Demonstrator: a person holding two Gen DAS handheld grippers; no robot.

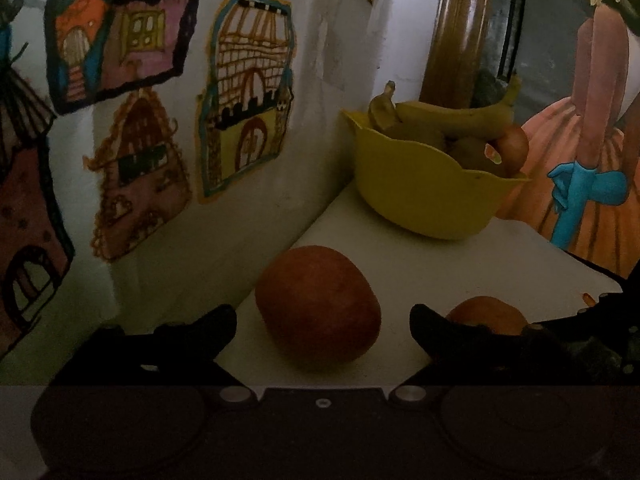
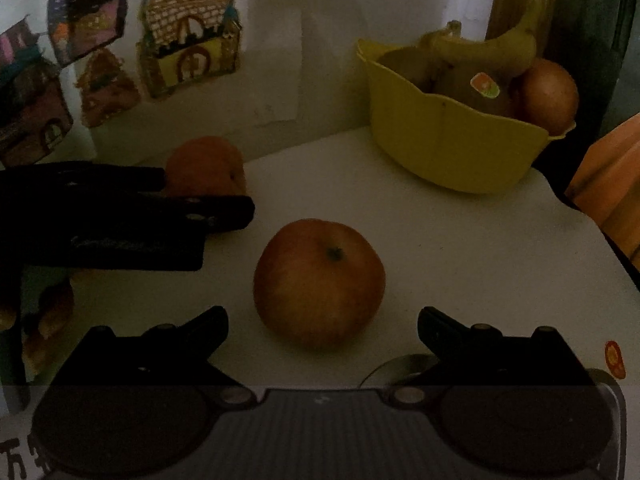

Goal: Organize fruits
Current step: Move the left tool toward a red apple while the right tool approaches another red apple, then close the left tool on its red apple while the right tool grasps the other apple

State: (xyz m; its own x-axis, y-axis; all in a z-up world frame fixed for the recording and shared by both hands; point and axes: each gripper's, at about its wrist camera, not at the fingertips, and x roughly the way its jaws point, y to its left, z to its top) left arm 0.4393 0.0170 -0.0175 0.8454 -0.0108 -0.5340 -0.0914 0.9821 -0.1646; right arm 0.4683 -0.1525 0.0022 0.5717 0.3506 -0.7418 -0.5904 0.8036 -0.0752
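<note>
On the white tabletop, two loose red-orange apples. Left-hand one sits between the left gripper's black fingers, centre-bottom of the left wrist frame; jaws spread wide, pads clear of the skin on both sides. Second round red apple, stem up, centre of the right wrist frame, just ahead of the right gripper; jaws released, nothing clamped. Yellow plastic bowl with wavy rim, upper right, by the wall, holds bananas and more round fruit.
</note>
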